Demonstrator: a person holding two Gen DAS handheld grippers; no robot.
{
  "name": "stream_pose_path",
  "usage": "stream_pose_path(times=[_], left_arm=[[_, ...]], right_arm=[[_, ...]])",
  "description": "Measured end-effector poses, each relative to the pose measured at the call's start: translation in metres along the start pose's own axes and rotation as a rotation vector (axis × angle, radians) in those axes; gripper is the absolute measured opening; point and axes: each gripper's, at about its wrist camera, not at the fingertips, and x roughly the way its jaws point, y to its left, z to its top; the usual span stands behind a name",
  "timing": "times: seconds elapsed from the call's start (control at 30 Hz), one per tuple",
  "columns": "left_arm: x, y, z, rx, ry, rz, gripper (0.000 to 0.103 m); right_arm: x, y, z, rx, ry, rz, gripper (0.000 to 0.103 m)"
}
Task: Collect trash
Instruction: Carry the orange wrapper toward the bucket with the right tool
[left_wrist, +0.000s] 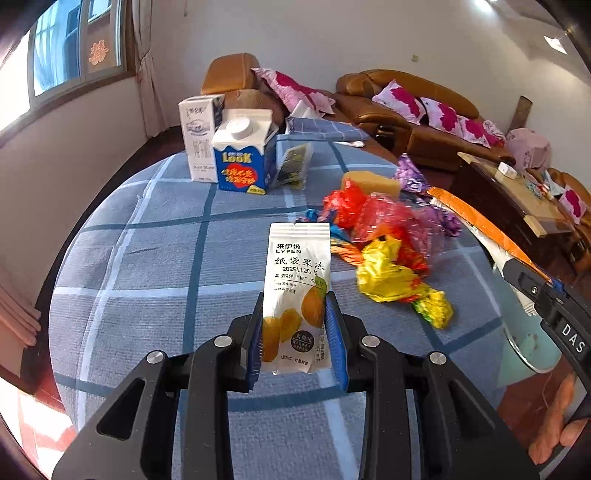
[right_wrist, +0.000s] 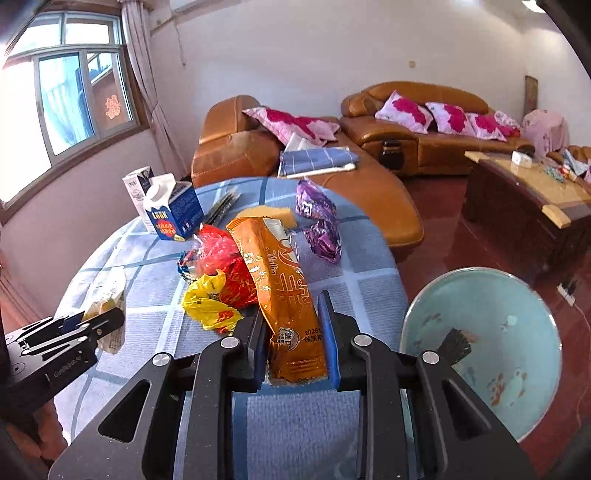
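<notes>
Trash sits in both grippers and in a heap on the surface (left_wrist: 155, 236), which is covered by a blue checked cloth. The left gripper (left_wrist: 298, 332) is closed narrowly on the lower part of a white jelly pouch (left_wrist: 297, 284); the pouch's long axis runs straight away from the gripper along its fingers, its torn top edge pointing toward the far cartons. The right gripper (right_wrist: 293, 332) clamps an orange snack wrapper (right_wrist: 275, 280) near its bottom seam; the wrapper's long axis also runs forward, leaning a little to the left, its far end reaching over the heap. Beyond both lies the pile of crumpled wrappers (left_wrist: 384, 240), red, yellow and purple, then a yellow sponge (left_wrist: 371, 182), and at the far edge a blue milk carton (left_wrist: 243, 158) standing upright with a white carton (left_wrist: 199, 136) just behind it. The left wrist view shows the printed face of the pouch, while the right wrist view catches that pouch only as a blurred edge beside the left gripper at the lower left. The right wrist view alone gives the whole pale blue basin (right_wrist: 491, 332) to the right of the surface, with a dark scrap inside; the left view shows only part of its rim. Brown sofas (right_wrist: 406, 140) stand behind.
</notes>
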Motion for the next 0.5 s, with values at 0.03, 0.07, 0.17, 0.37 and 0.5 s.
stream_pose_path(times=[0.03, 0.07, 0.17, 0.37, 0.5], left_arm=[[-0.002, -0.003, -0.001, 0.007, -0.003, -0.004, 0.03], [-0.004, -0.006, -0.001, 0.013, -0.006, -0.008, 0.03], [-0.009, -0.016, -0.002, 0.028, -0.014, -0.017, 0.03], [-0.017, -0.039, -0.002, 0.066, -0.028, -0.034, 0.03], [-0.02, -0.053, -0.003, 0.094, -0.033, -0.039, 0.03]], right_arm=[[-0.006, 0.0, -0.001, -0.005, -0.013, -0.004, 0.026], [-0.009, 0.0, -0.001, -0.006, -0.02, -0.007, 0.026], [-0.019, -0.005, -0.003, 0.002, -0.037, -0.01, 0.026], [-0.034, -0.017, -0.008, 0.027, -0.055, -0.027, 0.026], [-0.039, -0.027, -0.013, 0.046, -0.058, -0.044, 0.026]])
